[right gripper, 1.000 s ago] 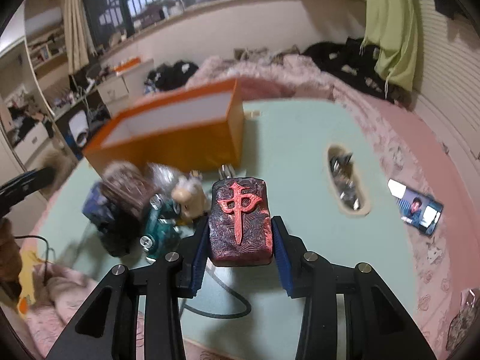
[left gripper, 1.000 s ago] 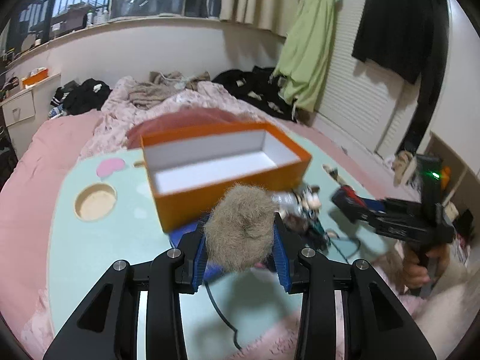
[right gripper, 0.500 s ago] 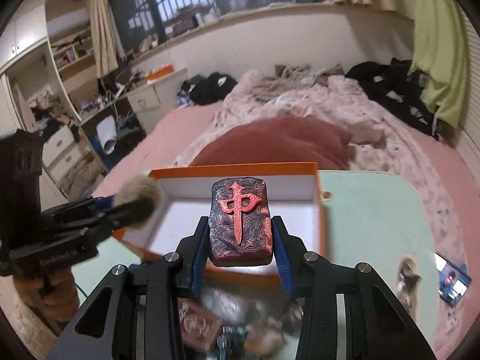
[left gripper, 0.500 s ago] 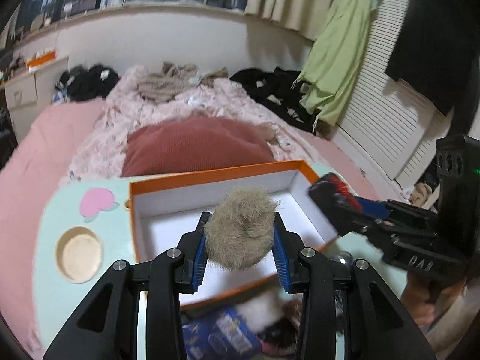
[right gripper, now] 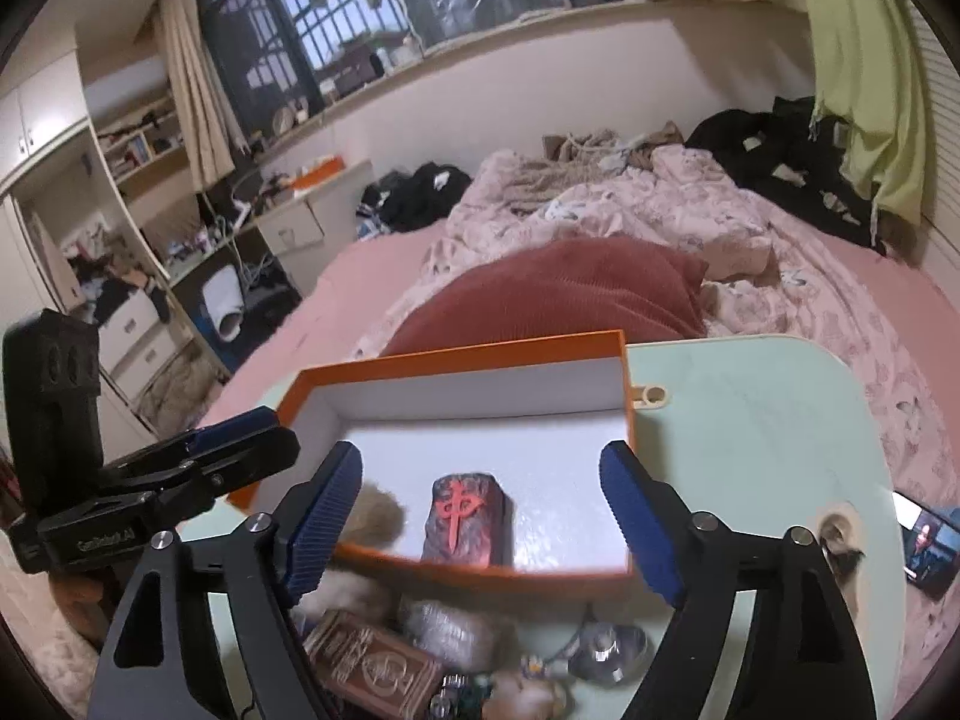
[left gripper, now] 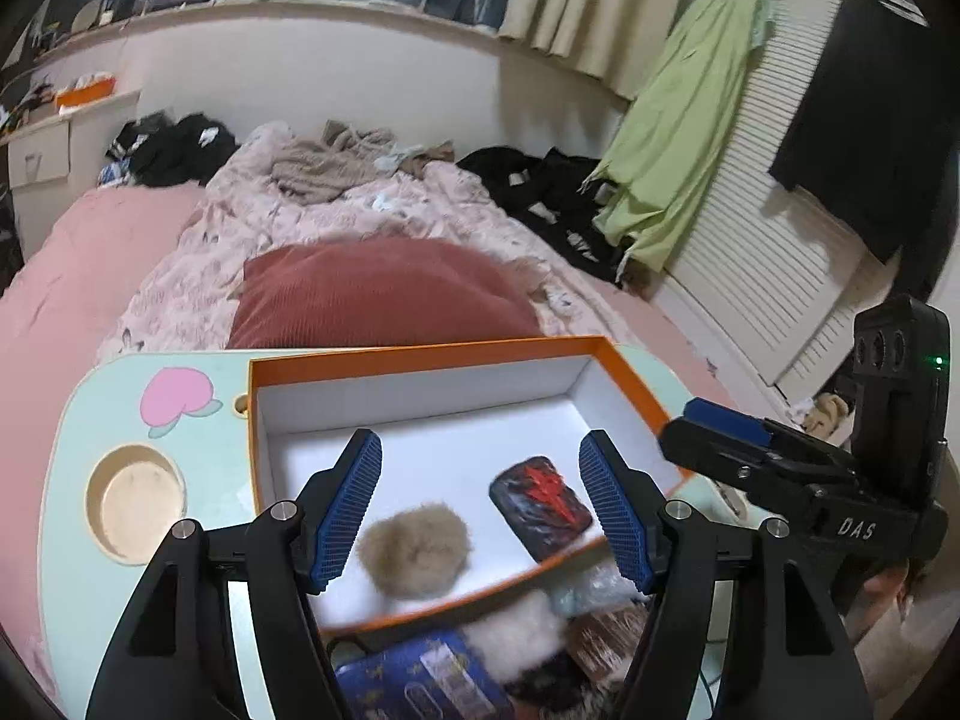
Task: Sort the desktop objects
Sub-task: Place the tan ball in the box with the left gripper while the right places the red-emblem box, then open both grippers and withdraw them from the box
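**Both items released into the orange box**

Pale green tabletop (left gripper: 72,480) is seen in front of a pink bed, with an orange box (left gripper: 630,384) set on it. Inside the box, on its white floor, a tan fur ball (left gripper: 414,549) and a dark block with a red character (left gripper: 540,507) are found lying side by side, apart from each other. Half a second earlier each was clamped between blue pads above the box; now both are let go. The left gripper (left gripper: 480,504) is seen opening, its pads clear of the fur ball below. The right gripper (right gripper: 480,516) is likewise opening, nothing pressed between its pads, the block (right gripper: 468,519) lying beneath.

The block is laid flat, character up. Its long axis is seen running from the near wall toward the far wall of the box, slightly angled in the left view. A clutter of small objects (right gripper: 372,660) is left on the table just in front of the box.
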